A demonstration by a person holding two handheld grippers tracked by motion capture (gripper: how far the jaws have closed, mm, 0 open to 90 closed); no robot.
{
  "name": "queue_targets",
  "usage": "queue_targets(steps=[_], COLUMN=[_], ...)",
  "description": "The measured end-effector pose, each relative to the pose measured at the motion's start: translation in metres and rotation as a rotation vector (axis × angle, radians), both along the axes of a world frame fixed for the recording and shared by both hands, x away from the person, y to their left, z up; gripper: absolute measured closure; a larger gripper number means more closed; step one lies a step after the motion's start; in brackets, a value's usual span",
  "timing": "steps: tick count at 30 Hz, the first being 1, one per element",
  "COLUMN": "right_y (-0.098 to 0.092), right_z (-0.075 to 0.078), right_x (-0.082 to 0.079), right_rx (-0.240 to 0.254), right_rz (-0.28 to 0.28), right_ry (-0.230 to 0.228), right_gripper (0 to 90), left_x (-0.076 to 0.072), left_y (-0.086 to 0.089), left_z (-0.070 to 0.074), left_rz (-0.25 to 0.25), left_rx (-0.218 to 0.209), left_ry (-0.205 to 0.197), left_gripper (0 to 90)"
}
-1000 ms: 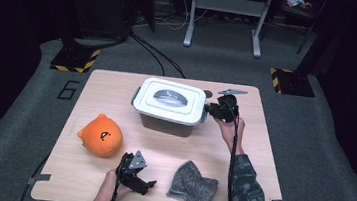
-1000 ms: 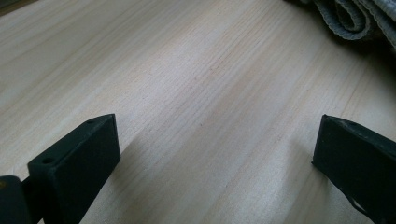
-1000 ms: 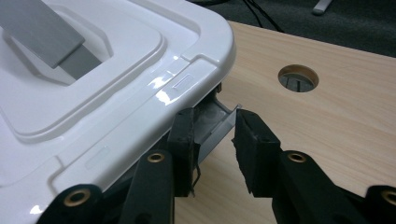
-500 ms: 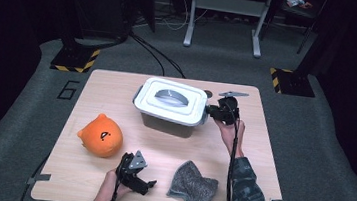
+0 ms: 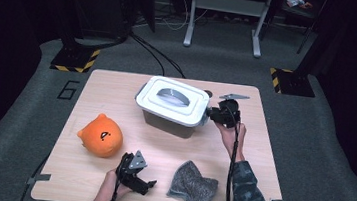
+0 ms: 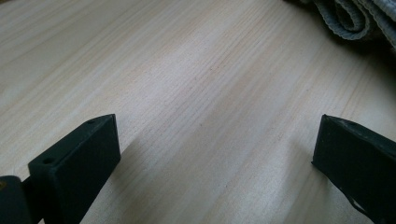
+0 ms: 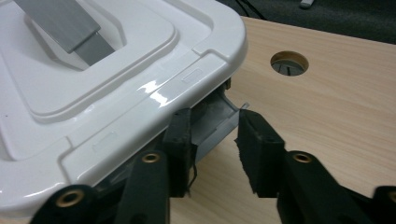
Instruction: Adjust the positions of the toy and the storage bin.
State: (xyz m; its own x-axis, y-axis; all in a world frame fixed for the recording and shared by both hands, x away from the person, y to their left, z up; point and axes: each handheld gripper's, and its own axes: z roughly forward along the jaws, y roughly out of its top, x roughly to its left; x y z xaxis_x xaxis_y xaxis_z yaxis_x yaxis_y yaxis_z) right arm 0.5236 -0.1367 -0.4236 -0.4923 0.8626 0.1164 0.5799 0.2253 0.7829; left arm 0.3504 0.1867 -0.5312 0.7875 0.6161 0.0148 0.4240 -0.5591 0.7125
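Note:
A grey box (image 5: 164, 121) with a white lid (image 5: 171, 100) stands at the middle back of the table. My right gripper (image 5: 210, 114) is at the box's right end, level with the lid's rim. In the right gripper view the lid (image 7: 93, 70) lies at the left, and a grey latch (image 7: 215, 123) under its rim sits between the jaws of that gripper (image 7: 212, 135). These jaws have just been opening a little, and the latch still touches both pads. My left gripper (image 5: 147, 185) rests open on the table's near edge, with bare wood between its jaws (image 6: 215, 154).
An orange plush toy (image 5: 101, 135) sits at the table's left. A crumpled grey cloth (image 5: 192, 185) lies near the front edge, just right of the left gripper, with its edge (image 6: 355, 18) ahead of the jaws. A round hole (image 7: 289, 63) is in the table (image 5: 117, 94) behind the box.

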Motion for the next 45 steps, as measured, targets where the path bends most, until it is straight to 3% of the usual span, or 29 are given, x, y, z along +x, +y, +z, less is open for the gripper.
queue_targets(steps=[6, 9, 12, 20, 25, 28, 30, 32, 38, 42, 45], right_y=[-0.011, -0.008, 0.003, 0.039, 0.054, 0.057, 0.057, 0.060, 0.070, 0.073, 0.073], right_z=[0.012, 0.020, 0.025, 0.025, 0.027, 0.028, 0.030, 0.031, 0.029, 0.028, 0.028], right_x=[-0.005, -0.004, 0.000, 0.012, 0.018, 0.023, 0.026, 0.027, 0.029, 0.030, 0.029], right_rx=[0.033, 0.033, 0.004, -0.035, -0.064, -0.070, -0.034, -0.034, -0.073, -0.068, -0.070], right_rz=[0.020, 0.057, 0.109, 0.221, 0.260, 0.269, 0.284, 0.304, 0.347, 0.365, 0.370], right_ry=[-0.034, -0.048, -0.054, -0.045, -0.047, -0.048, -0.040, -0.045, -0.055, -0.063, -0.070], right_gripper=[38.7, 34.5, 32.7, 36.5, 42.3, 44.7, 47.1, 48.1, 48.9, 58.7, 59.5], left_x=[0.000, 0.000, 0.000, 0.000, 0.000, 0.000, 0.000, 0.000, 0.000, 0.000, 0.000], left_y=[0.000, 0.000, 0.000, 0.000, 0.000, 0.000, 0.000, 0.000, 0.000, 0.000, 0.000], left_z=[0.000, 0.000, 0.000, 0.000, 0.000, 0.000, 0.000, 0.000, 0.000, 0.000, 0.000], left_rz=[-0.006, -0.006, -0.001, 0.000, 0.000, 0.000, 0.000, 0.000, 0.000, 0.000, -0.001], left_rx=[-0.002, -0.003, 0.001, -0.001, 0.000, -0.001, -0.002, -0.001, -0.001, -0.002, -0.001], left_ry=[0.006, 0.006, 0.000, 0.002, 0.002, 0.002, 0.003, 0.003, 0.003, 0.003, 0.003], left_gripper=[0.3, 0.3, 0.3, 0.3, 0.2, 0.2, 0.2, 0.2, 0.2, 0.2, 0.2])
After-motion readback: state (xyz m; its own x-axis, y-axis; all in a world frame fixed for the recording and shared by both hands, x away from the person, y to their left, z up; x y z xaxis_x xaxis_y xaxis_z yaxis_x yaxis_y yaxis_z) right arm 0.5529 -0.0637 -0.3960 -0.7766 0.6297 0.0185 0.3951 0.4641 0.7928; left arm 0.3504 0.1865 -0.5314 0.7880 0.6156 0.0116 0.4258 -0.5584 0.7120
